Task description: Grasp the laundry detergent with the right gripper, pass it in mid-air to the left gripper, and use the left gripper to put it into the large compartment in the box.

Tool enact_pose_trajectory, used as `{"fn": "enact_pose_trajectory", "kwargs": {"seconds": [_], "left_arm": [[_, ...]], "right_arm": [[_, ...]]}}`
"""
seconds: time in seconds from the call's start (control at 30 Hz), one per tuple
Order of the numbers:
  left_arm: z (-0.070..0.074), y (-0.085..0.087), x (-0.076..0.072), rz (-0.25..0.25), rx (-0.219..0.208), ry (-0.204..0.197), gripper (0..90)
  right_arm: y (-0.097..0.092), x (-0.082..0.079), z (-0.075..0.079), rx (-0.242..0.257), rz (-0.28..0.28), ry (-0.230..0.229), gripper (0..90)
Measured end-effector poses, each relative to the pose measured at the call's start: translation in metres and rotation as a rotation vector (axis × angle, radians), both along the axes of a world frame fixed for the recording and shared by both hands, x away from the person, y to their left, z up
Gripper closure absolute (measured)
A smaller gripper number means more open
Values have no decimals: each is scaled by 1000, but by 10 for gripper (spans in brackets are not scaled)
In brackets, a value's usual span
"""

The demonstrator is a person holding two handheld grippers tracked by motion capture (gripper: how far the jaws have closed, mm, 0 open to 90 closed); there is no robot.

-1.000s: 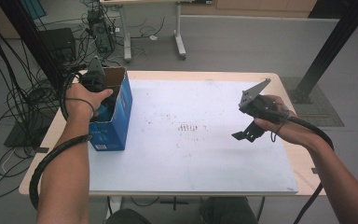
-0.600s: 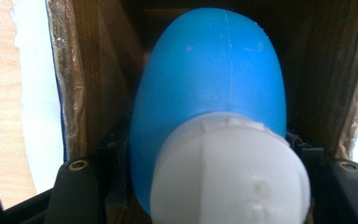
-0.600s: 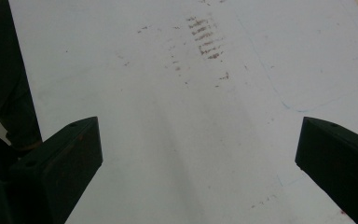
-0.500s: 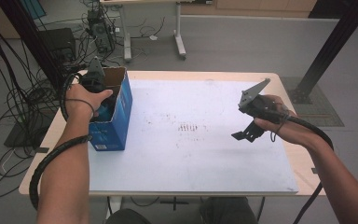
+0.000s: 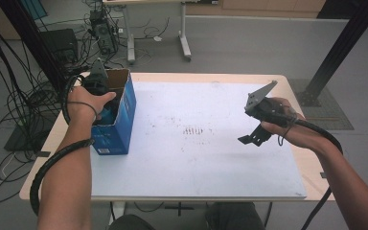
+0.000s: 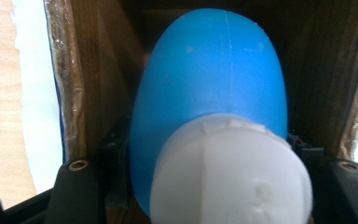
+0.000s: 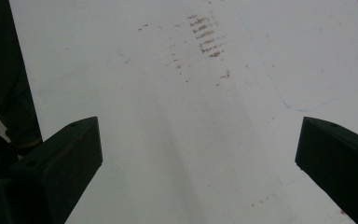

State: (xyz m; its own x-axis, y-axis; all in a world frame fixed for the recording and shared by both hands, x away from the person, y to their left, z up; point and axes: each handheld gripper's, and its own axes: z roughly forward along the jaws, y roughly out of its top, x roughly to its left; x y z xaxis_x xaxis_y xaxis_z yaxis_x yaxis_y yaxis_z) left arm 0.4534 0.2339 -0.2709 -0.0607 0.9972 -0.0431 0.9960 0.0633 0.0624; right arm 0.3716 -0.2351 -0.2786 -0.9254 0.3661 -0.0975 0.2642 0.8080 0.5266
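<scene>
A blue cardboard box [image 5: 120, 125] stands open-topped on the table's left side. My left gripper [image 5: 104, 98] reaches down into it, fingertips hidden below the rim. In the left gripper view a blue plastic bottle [image 6: 209, 79] with a white cap [image 6: 230, 177] sits between the black jaws of the left gripper [image 6: 214, 179], which is shut on it inside the brown box walls [image 6: 98, 84]. My right gripper [image 5: 252, 139] hovers over the white mat [image 5: 196, 163] at the right, jaws wide apart. The right gripper [image 7: 198, 154] has nothing but mat [image 7: 177, 93] between its jaws.
Brown scuff marks [image 5: 194, 130] dot the mat's middle. The wooden table edge [image 5: 48, 148] borders the mat. Cables and equipment [image 5: 38, 62] crowd the floor at the left; another table's legs [image 5: 184, 38] and a black post [image 5: 340, 52] stand behind.
</scene>
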Motion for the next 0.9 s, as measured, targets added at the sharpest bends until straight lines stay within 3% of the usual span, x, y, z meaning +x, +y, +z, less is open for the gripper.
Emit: {"fn": "enact_pose_trajectory", "kwargs": {"seconds": [0.9], "left_arm": [[0,0,-1,-4,1,-5,353]], "right_arm": [[0,0,1,-7,3,-3,5]]}}
